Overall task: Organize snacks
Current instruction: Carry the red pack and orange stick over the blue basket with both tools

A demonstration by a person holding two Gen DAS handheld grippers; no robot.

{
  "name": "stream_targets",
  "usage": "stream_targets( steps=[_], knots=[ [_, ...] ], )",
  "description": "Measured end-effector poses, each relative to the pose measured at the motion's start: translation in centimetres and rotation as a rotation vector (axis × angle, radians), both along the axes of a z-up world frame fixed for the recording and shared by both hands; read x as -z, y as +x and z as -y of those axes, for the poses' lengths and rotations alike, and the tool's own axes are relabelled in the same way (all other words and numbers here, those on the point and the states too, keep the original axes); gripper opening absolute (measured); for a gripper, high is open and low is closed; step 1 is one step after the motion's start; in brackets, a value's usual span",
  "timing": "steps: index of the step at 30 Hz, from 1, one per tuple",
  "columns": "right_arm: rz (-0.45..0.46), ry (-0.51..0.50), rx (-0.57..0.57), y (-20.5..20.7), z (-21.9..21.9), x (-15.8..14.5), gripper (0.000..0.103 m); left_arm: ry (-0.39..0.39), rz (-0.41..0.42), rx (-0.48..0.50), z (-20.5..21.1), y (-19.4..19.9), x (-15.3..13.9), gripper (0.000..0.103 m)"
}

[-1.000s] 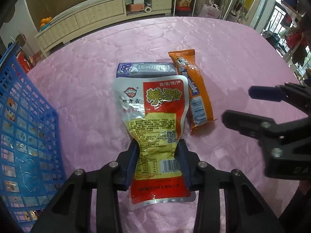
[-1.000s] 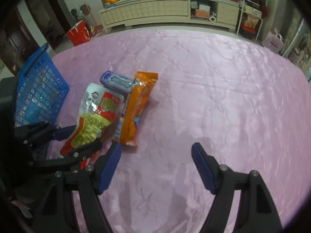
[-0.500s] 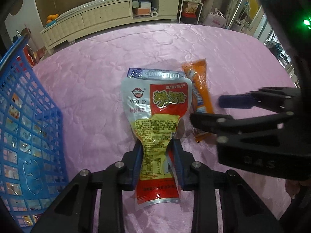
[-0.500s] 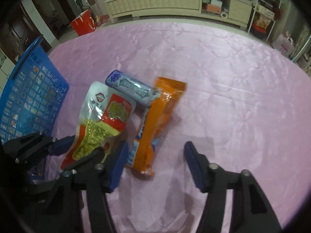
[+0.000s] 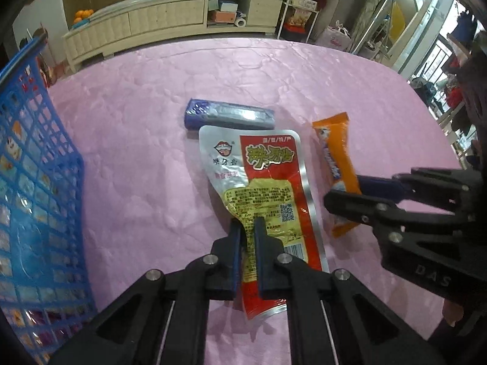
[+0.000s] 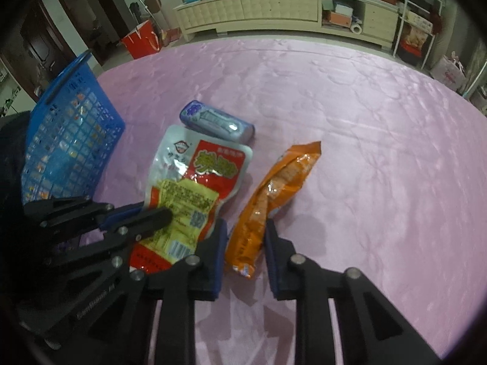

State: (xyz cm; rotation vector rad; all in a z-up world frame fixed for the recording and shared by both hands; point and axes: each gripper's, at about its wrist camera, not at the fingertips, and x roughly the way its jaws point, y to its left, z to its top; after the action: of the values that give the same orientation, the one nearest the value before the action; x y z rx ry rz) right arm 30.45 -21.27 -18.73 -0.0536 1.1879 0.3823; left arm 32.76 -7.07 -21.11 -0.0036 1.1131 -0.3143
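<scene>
Pink embossed tablecloth (image 5: pixel 146 140) across the whole table, a cream sideboard (image 5: pixel 158 21) against the far wall. Blue plastic lattice basket (image 5: pixel 33 188) at the left edge of the table, snack packets visible through its grid.

Left gripper (image 5: pixel 247 228) at the near edge, jaws just closed and now clamped on the narrow lower neck of the red-and-silver snack pouch (image 5: pixel 261 170), foil pinched and creased between the blue pads. Pouch at the middle of the table, its wide top towards the far side, bottom seam jutting out below the fingers.

Right gripper (image 6: pixel 243 228) on the right, jaws also just closed, pressed on the near end of the orange snack bar wrapper (image 6: pixel 274 191); wrapper buckled along its length, its far end angled up and to the right, just beside the pouch but apart from it. Whether the wrapper's far end rests on the cloth or hangs clear, cannot tell.

Purple-blue gum pack (image 5: pixel 228 115) flat on the cloth at the far end of the pouch, touching or just under the pouch's top edge, untouched by either gripper.
</scene>
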Motion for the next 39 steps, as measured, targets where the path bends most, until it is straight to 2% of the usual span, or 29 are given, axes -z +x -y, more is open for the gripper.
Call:
stream_targets(
  steps=[9, 17, 31, 39],
  knots=[
    [0.008, 0.020, 0.041, -2.5, 2.2, -1.4, 0.028, 0.014, 0.042, 0.017, 1.5, -2.4, -2.0, 0.001],
    [0.064, 0.030, 0.039, -5.0, 2.3, -4.6, 0.028, -0.004, 0.092, 0.010, 1.2, -4.9, -4.7, 0.000],
    [0.192, 0.035, -0.016, -9.8, -0.8, -11.0, 0.028, -0.008, 0.240, -0.017, -3.2, -9.6, -11.0, 0.000],
    [0.257, 0.044, -0.083, -10.3, -4.7, -13.4, 0.028, -0.008, 0.305, -0.068, -8.5, -11.5, -14.0, 0.000]
  ],
)
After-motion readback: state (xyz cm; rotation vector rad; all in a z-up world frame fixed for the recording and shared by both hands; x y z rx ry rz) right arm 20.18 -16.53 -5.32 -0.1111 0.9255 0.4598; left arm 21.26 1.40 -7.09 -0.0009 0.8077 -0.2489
